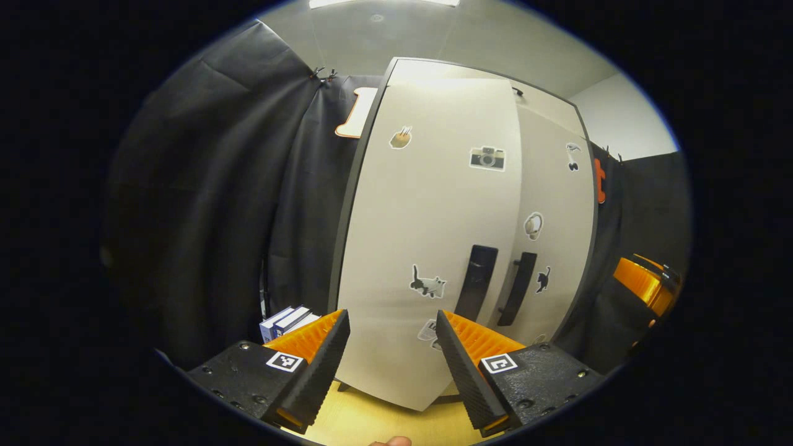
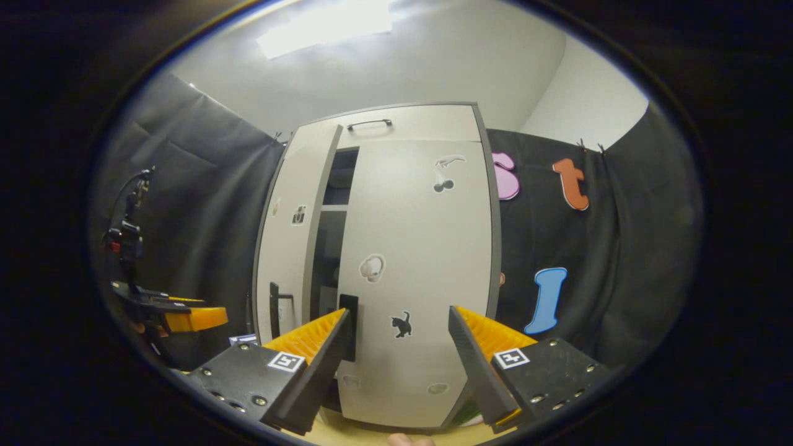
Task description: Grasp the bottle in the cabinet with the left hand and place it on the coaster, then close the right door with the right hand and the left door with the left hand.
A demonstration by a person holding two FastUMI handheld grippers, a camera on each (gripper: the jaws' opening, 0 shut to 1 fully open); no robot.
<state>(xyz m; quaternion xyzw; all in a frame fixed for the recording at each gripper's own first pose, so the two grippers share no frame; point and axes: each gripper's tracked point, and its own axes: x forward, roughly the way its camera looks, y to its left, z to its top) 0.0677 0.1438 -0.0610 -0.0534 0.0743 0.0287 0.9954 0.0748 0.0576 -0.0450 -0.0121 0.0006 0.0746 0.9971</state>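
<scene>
Left gripper [image 1: 393,337] wide, empty, facing left door [image 1: 427,248]; door apparently ajar. Right gripper [image 2: 396,334] wide, empty, before right door [image 2: 415,272].

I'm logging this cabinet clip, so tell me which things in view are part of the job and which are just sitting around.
Part of the job:
cabinet
right door, looks shut
left door, ajar
left door handle
left gripper, open
right gripper, open

Just sitting around:
books beside the cabinet
stickers, such as the camera sticker
</scene>
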